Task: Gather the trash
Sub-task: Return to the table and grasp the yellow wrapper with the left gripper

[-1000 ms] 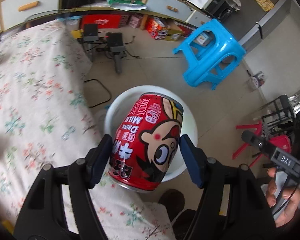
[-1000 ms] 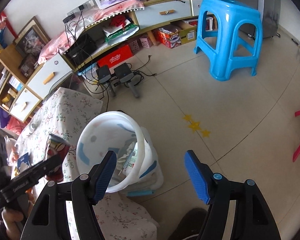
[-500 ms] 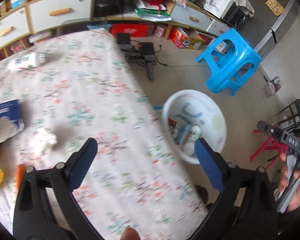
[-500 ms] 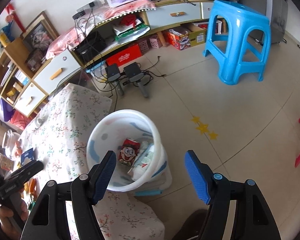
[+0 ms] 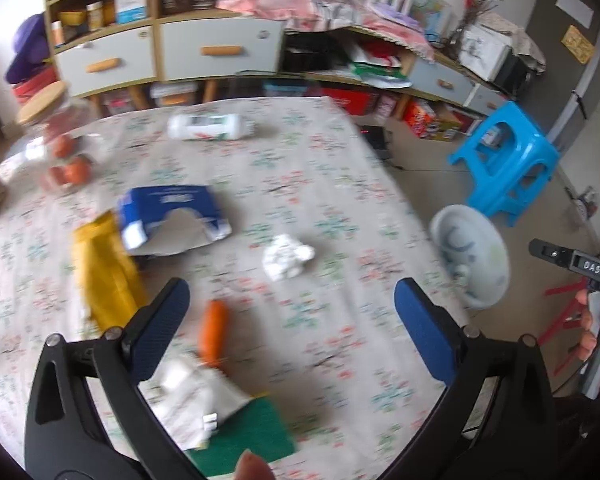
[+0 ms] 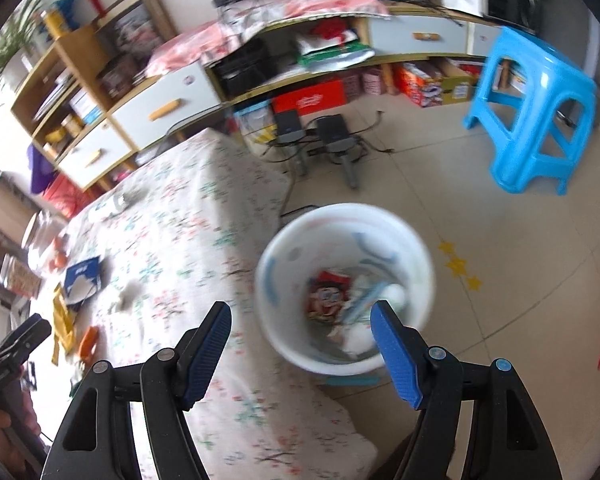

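Left hand-held gripper point(image 5: 290, 316) spread wide w/ nothing between its pads, above floral worktop point(image 5: 340, 184). Crumpled tissue point(image 5: 287, 255) at 12 o'clock from it, orange wrapper point(image 5: 213, 330) at 9. Right hand-held gripper point(image 6: 300, 344) also wide apart, over white bin point(image 6: 418, 264) on floor; red milk can point(image 6: 327, 297) lies inside.

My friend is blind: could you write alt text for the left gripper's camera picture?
The open, empty left gripper hovers over a floral tablecloth strewn with crumpled tissue, a blue box and an orange wrapper; a white bin stands beside the table.
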The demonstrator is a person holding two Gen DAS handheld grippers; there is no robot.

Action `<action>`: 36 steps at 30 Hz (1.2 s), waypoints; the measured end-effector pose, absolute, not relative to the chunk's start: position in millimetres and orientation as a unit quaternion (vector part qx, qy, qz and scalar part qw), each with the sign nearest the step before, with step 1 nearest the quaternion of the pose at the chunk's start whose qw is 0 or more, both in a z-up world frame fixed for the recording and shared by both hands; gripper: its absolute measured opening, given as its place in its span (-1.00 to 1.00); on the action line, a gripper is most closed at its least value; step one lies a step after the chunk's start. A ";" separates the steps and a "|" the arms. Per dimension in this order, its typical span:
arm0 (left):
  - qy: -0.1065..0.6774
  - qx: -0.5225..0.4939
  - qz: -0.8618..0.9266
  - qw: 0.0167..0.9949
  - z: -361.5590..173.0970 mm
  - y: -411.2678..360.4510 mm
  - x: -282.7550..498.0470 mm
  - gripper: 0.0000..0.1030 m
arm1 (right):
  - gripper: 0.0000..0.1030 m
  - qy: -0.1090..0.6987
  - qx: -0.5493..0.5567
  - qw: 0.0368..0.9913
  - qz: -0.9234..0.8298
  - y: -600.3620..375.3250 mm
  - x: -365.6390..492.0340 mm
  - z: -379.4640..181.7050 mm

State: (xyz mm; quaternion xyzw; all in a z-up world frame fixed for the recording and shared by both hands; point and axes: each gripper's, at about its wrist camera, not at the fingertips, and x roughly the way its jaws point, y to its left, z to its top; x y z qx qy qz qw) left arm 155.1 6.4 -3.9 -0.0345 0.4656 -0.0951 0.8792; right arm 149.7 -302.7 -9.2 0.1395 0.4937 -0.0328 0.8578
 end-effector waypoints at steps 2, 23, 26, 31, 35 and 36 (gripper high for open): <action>0.464 -0.031 -0.068 0.883 -4.7 25.7 148.8 0.98 | 0.43 0.498 0.128 0.857 -0.019 -283.1 155.0 -11.3; 0.547 -0.147 0.035 0.823 -48.0 137.6 180.5 0.98 | 0.45 0.532 0.081 0.842 0.030 -160.0 203.6 -40.2; 0.570 -0.144 0.045 0.808 -65.4 134.0 189.3 0.87 | 0.46 0.537 0.078 0.839 0.034 -148.4 210.4 -46.4; 0.582 -0.141 0.056 0.799 -82.2 127.9 196.7 0.84 | 0.46 0.546 0.068 0.834 0.037 -128.9 222.6 -56.9; 0.585 -0.154 0.054 0.795 -87.8 127.7 197.1 0.63 | 0.46 0.552 0.058 0.831 0.044 -114.4 228.7 -63.1; 0.586 -0.160 0.053 0.793 -88.1 130.0 197.0 0.51 | 0.46 0.553 0.056 0.830 0.045 -111.3 230.0 -64.5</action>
